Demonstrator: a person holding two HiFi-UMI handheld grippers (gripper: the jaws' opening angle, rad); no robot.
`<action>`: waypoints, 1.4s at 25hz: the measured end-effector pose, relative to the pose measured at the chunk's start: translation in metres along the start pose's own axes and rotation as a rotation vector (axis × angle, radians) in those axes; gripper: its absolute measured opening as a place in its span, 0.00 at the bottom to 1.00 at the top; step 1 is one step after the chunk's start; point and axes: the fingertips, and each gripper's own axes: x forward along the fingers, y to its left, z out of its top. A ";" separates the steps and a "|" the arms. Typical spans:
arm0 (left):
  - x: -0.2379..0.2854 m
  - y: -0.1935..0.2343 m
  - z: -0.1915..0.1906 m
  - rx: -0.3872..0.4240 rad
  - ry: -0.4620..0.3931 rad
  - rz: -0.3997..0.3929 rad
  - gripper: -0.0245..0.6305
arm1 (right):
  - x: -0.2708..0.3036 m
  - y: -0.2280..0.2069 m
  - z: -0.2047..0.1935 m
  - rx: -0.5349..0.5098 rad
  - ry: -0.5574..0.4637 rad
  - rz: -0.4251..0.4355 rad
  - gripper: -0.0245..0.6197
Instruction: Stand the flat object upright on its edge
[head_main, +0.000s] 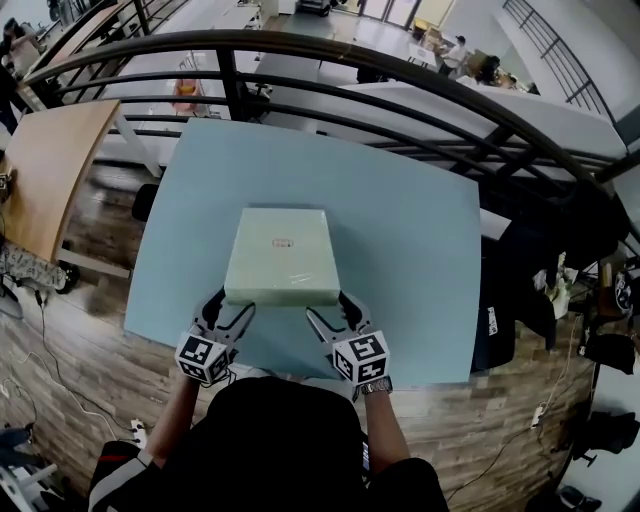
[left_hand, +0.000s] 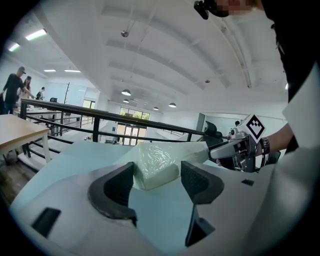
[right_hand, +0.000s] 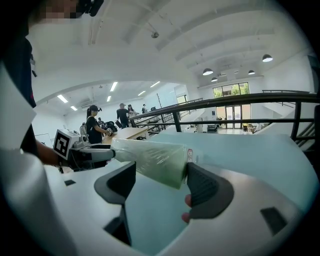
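My right tool (right_hand: 161, 181) has its jaws apart, with the slab's (right_hand: 152, 156) near corner between them, close to the right jaw. Off to its left, the left tool (right_hand: 85, 150) meets the slab's far end, over the worktop (right_hand: 250, 150).

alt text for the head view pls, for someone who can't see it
Seen from above, a pale green film-wrapped flat box lies on a light blue table, with the left gripper and right gripper at its two near corners, both open. A black railing curves beyond the table.
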 end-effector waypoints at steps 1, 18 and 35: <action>0.000 -0.001 0.002 0.004 -0.003 -0.002 0.46 | -0.001 0.000 0.001 0.000 -0.005 -0.002 0.50; -0.001 -0.012 0.023 0.015 -0.024 -0.053 0.46 | -0.021 0.001 0.018 -0.010 -0.049 -0.026 0.50; 0.001 -0.017 0.040 -0.011 -0.055 -0.069 0.46 | -0.033 -0.001 0.034 -0.009 -0.081 -0.042 0.50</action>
